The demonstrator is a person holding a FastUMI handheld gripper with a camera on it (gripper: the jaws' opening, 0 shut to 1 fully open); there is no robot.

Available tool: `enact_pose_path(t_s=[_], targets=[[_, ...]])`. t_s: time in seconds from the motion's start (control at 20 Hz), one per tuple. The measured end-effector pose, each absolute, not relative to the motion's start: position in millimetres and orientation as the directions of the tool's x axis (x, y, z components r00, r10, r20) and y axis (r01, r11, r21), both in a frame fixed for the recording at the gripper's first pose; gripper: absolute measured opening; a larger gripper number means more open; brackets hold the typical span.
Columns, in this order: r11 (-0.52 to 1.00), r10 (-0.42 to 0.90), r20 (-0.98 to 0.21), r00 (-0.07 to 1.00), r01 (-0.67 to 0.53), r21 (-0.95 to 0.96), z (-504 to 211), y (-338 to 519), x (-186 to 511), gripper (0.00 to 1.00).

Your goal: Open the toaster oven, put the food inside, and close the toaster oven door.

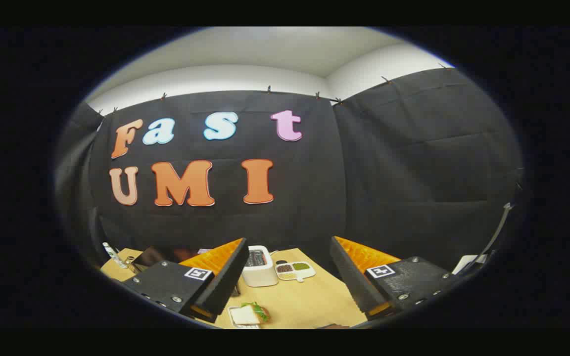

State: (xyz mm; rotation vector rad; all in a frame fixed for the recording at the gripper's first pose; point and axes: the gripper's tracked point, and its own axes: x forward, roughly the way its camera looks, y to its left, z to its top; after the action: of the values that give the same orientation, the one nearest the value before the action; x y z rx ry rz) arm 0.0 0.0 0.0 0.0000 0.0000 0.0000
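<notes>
My gripper (287,242) is held high over a wooden table (309,301), open, with nothing between its fingers. Far below, in the gap between the fingers, a small white toaster oven (260,267) with a dark top face stands near the back of the table. Whether its door is open or shut is too small to tell. The food, a sandwich (247,314) of white bread with green lettuce, lies on a small tray closer to me, just inside the left finger (220,279).
A white divided dish (295,271) with dark, pale and green fillings sits right of the oven. A dark flat object (149,257) and a small bottle (113,253) stand at the table's far left. Black cloth walls close the booth behind and to the right.
</notes>
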Motion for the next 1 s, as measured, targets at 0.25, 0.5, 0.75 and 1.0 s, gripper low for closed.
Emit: enact_pose_path(t_s=[0.25, 0.5, 0.75, 1.0], targets=[[1.0, -0.015, -0.007, 1.0, 0.015, -0.005, 6.9, 9.5, 6.5, 0.98], [0.999, -0.014, -0.027, 1.0, 0.013, -0.036, -7.3, 33.2, -13.2, 0.98], [0.998, 0.026, -0.021, 0.999, -0.027, -0.058, -14.5, 71.1, -35.4, 0.98], [0.999, 0.042, -0.038, 0.998, -0.043, -0.019, -24.3, 94.3, -41.4, 0.98]])
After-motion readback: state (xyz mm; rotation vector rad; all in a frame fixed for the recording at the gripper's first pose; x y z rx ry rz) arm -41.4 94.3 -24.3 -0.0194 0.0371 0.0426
